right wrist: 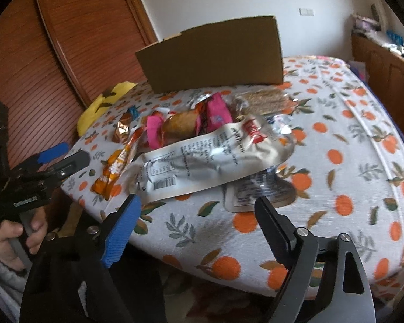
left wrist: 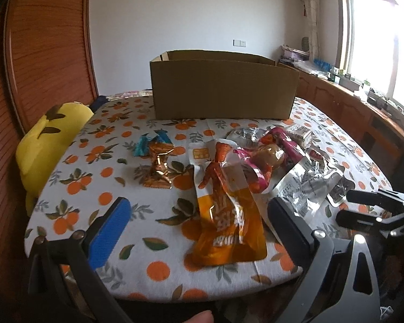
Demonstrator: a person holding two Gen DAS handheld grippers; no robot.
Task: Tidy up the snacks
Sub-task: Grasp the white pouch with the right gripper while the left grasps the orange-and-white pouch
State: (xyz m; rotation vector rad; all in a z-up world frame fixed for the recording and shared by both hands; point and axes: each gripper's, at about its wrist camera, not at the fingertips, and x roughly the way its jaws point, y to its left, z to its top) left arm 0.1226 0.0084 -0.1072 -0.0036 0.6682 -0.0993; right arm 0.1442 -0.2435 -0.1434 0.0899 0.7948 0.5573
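Observation:
A heap of snack packets lies on the orange-print tablecloth (left wrist: 115, 237) in front of an open cardboard box (left wrist: 223, 91) (right wrist: 215, 59). An orange pouch (left wrist: 229, 215) (right wrist: 115, 167) lies nearest, and my left gripper (left wrist: 198, 204) stands open just above it with a finger on either side, not touching. To its right a silver packet (left wrist: 307, 185) (right wrist: 202, 161) lies over a second silver one. My right gripper (right wrist: 196, 200) hangs open before the silver packet's near end, with nothing between its pads. Behind these lie pink-wrapped snacks (left wrist: 256, 161) (right wrist: 215, 115), a copper wrapper (left wrist: 159, 169) and a teal wrapper (left wrist: 148, 145).
A yellow plush toy (left wrist: 48, 140) (right wrist: 107, 102) leans at the table's left edge against a wooden headboard (left wrist: 40, 53). A wooden cabinet (left wrist: 350, 107) with clutter runs under the window at the right. The cloth to the right of the heap (right wrist: 350, 161) is bare.

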